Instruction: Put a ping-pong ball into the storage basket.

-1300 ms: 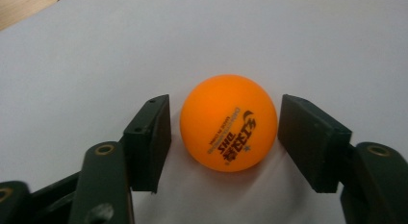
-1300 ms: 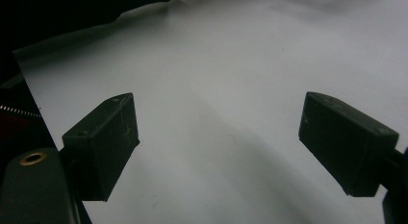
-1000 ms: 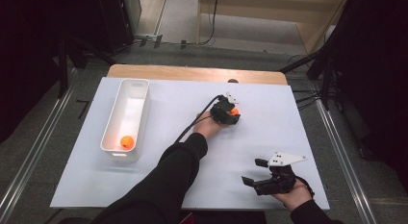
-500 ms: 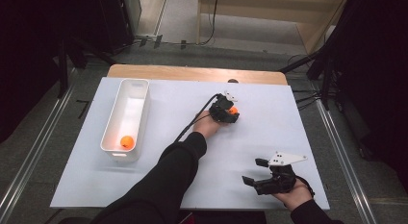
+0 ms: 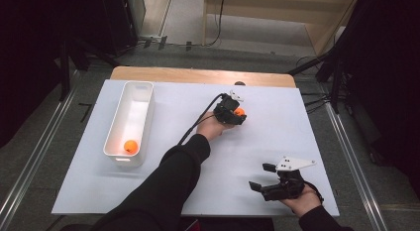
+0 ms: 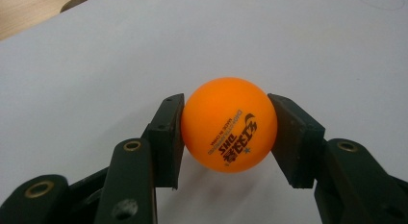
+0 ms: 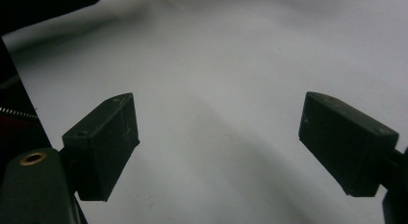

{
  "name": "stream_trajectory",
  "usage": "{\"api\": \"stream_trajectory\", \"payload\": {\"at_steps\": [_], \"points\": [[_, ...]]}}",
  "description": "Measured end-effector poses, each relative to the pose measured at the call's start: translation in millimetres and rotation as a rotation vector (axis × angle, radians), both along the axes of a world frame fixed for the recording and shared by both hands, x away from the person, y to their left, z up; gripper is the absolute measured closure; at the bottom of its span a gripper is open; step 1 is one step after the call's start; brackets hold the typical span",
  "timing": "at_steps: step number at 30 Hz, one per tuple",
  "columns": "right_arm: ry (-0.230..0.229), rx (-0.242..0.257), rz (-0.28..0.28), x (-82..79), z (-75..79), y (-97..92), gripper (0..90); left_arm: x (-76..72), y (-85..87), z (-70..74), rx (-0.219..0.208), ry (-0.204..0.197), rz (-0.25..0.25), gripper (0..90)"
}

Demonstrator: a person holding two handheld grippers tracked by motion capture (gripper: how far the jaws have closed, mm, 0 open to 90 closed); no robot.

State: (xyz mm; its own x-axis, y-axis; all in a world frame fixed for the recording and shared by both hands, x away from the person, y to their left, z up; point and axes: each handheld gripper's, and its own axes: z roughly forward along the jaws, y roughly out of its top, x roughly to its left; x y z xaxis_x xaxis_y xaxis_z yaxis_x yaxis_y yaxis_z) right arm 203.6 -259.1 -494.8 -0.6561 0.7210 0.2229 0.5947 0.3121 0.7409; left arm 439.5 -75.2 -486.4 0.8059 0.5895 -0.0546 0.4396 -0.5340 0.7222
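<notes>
Left gripper [image 6: 226,137] clamps orange ball [image 6: 228,124] between both jaws.

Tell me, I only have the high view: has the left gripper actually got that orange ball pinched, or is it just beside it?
Observer: The left gripper is shut on the orange ball, a pad pressing each side.
Operator: Any markings on it?
Observer: Dark printed lettering and a star, facing the camera.
Operator: And the right gripper?
Observer: The right gripper has its jaws wide apart over the white table cover, nothing between them.
</notes>
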Motion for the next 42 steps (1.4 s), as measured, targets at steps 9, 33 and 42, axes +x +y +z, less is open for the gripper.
{"api": "stream_trajectory", "payload": {"at_steps": [9,33,42], "points": [[-0.010,-0.003,-0.001,1.3,0.6,0.3,12.3,-8.4,18.8,17.8,-0.025,0.012,-0.013,50.5],[-0.012,-0.003,-0.020,1.2,0.8,-1.8,12.3,-35.8,51.9,51.8,-0.123,0.025,-0.035,50.5],[-0.017,0.016,-0.023,2.3,1.7,-1.9,12.3,-44.1,62.9,56.0,-0.104,0.028,-0.046,50.4]]}}
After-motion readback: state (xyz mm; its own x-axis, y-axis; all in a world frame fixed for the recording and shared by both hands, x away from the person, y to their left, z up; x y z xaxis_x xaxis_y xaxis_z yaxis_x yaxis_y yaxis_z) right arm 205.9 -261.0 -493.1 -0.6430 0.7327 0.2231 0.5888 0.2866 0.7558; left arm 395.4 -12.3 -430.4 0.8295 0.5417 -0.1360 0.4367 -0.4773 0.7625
